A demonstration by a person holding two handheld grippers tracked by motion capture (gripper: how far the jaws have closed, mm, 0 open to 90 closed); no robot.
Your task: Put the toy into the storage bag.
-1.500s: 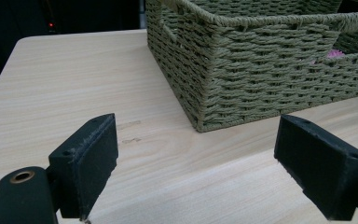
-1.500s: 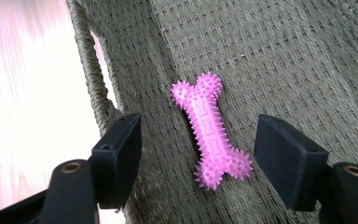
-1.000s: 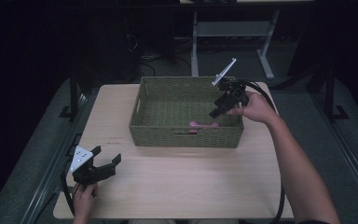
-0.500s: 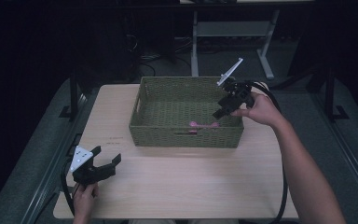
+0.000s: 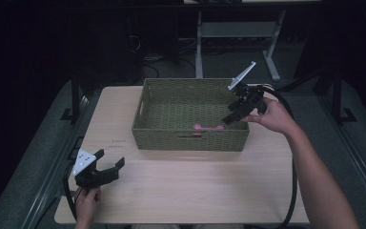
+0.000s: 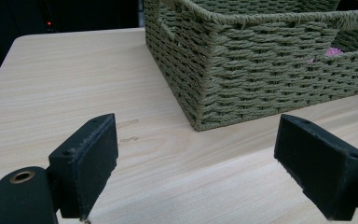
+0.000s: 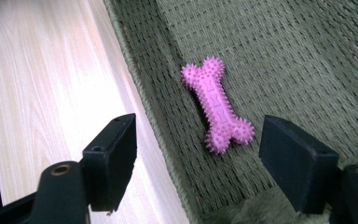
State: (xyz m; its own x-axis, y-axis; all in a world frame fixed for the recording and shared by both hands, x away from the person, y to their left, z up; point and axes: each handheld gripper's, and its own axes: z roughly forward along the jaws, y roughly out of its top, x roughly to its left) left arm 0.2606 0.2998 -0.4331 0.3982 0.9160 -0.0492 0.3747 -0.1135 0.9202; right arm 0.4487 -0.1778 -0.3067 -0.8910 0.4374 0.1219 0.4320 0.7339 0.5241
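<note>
room dark | floor (image 5: 52,157) grey | metal stand (image 5: 233,33) behind wooden table (image 5: 195,191)

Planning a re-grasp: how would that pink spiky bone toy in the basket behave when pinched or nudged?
The pink bone toy looks like soft rubber, so it probably gives slightly. Its nubs should resist slipping. Lying flat on the woven basket floor, it likely won't roll.

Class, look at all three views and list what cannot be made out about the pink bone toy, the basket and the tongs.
- Bone: high view, its lower edge sits behind the basket near wall; too small for detail.
- Bone: left gripper view, a pink sliver through the handle hole; the wall hides the rest.
- Basket: right gripper view, cut off by the frame edges.
- Right tongs: high view, tips dark against the basket, gap unclear.
</note>
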